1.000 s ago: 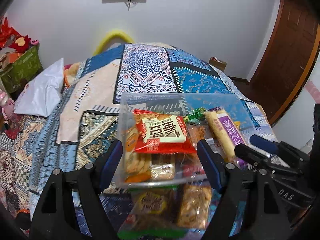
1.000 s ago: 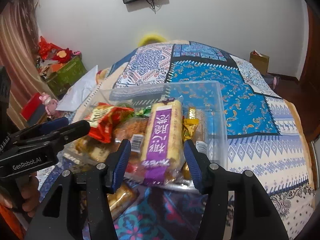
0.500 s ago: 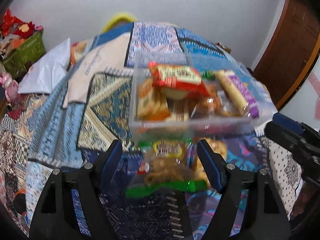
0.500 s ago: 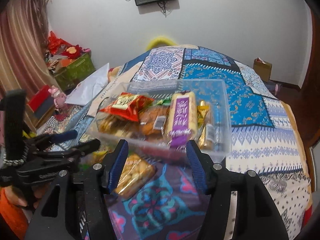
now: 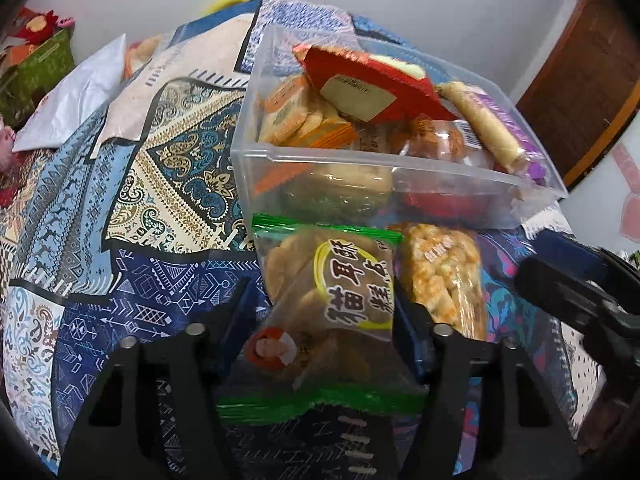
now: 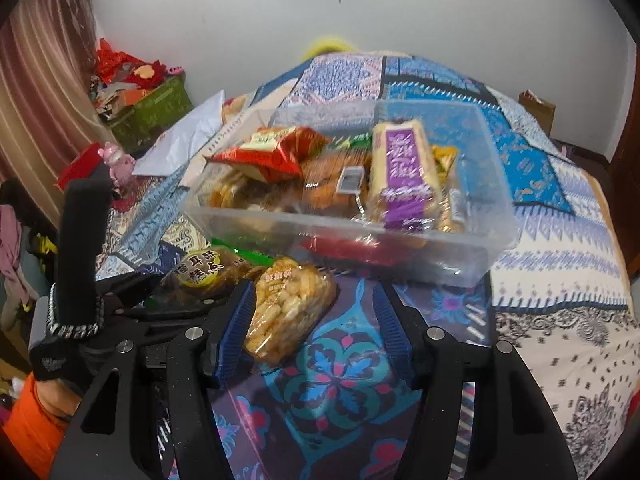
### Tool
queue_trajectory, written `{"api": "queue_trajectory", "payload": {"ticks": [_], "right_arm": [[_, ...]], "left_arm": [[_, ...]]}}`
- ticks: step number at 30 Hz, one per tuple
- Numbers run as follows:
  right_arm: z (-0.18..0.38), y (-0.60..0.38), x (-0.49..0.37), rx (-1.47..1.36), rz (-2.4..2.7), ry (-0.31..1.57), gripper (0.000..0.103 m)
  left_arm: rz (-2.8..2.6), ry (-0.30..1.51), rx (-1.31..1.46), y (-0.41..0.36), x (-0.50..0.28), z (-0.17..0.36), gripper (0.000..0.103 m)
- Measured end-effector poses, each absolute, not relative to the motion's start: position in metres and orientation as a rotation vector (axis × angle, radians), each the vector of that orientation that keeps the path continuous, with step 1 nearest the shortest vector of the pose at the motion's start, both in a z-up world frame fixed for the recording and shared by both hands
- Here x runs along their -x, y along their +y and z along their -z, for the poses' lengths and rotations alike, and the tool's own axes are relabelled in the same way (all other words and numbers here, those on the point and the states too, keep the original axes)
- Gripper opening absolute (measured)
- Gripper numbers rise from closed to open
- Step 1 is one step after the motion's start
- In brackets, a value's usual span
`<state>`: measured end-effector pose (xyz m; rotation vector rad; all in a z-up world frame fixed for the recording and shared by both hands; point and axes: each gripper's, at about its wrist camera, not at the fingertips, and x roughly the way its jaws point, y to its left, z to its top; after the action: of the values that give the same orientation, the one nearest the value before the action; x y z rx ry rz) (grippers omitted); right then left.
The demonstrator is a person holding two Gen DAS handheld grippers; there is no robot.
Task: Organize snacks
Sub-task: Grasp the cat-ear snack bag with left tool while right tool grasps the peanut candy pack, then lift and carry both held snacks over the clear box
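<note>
Left wrist view: your left gripper [image 5: 322,312] has just closed around the green-edged clear biscuit packet [image 5: 320,304], low in frame — lift it next; your right gripper [image 6: 314,332] stands open, holding nothing.

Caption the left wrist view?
Left gripper closing around a green-edged snack bag beside a clear snack bin.

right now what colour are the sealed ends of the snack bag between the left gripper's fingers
Green, on the snack bag; clearest in the left wrist view.

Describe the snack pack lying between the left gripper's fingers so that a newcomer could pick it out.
Find the clear plastic bin on the patterned bedspread. In front of it lie two packs; take the green-edged pack with the yellow oval label, not the clear pack of orange puffed pieces beside it.
</note>
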<state>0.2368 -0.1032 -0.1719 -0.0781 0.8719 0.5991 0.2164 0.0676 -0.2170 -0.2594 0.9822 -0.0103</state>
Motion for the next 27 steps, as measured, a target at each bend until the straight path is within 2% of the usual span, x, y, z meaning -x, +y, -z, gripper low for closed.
{"api": "queue_trajectory", "payload": {"ticks": [9,19,23,27], "right_arm": [[0.194,-0.071,-0.242,0.111,-0.601,0.937,0.057],[0.213,-0.056,-0.244,0.145,-0.587,0.981,0.062],[0.208,-0.061,-0.238,0.158,-0.608,0.969,0.050],[0.200,-0.072,-0.231,0.151,-0.617,0.946,0.047]], "left_arm": [[-0.047,0.941,0.266,0.097,-0.183,0.210,0.054],[-0.051,0.919,0.279,0.109,-0.162,0.205,0.054],[-0.039,0.893,0.269,0.103,-0.161,0.193,0.054],[-0.025,0.854,0.268,0.095,-0.160,0.175,0.054]]}}
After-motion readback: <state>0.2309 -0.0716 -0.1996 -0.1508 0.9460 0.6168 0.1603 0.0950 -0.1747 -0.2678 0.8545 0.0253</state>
